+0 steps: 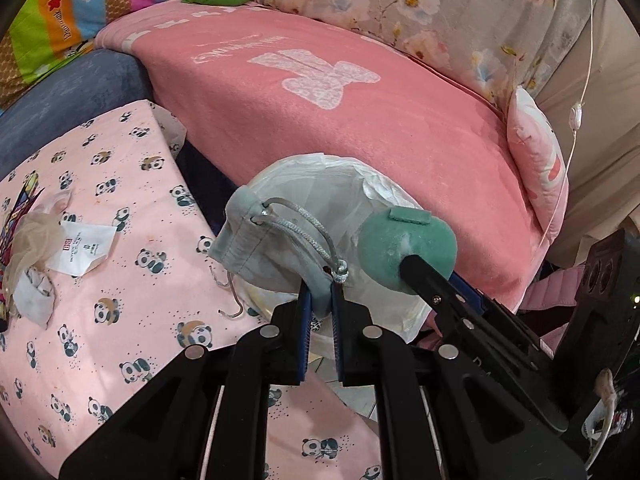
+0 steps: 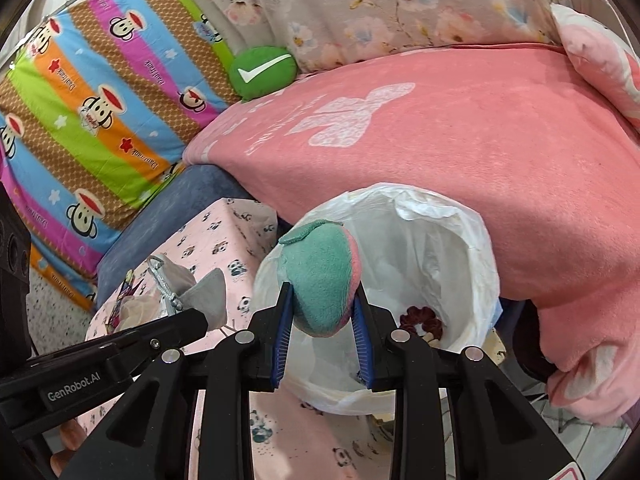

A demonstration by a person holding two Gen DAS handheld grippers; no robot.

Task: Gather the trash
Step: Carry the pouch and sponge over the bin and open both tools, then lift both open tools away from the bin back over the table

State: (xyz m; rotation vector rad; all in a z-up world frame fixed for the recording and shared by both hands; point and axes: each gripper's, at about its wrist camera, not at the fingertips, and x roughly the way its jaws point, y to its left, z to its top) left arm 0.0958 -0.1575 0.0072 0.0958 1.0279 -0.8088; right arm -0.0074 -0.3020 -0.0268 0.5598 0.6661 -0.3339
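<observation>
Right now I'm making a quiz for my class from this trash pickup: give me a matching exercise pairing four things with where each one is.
Things:
1. grey drawstring pouch
2. green and pink plush ball
3. dark red scrunchie
4. white paper slip

Places:
A. inside the white bin bag
B. on the panda-print cloth
C. in the left gripper
D. in the right gripper

Pairs: 1-C, 2-D, 3-A, 4-B

- My table [image 1: 132,240], under a pink panda cloth, carries a white paper slip [image 1: 86,250], crumpled tissue [image 1: 34,300] and a colourful wrapper [image 1: 18,216].
- A pink blanket [image 1: 360,128] covers the sofa beyond.
</observation>
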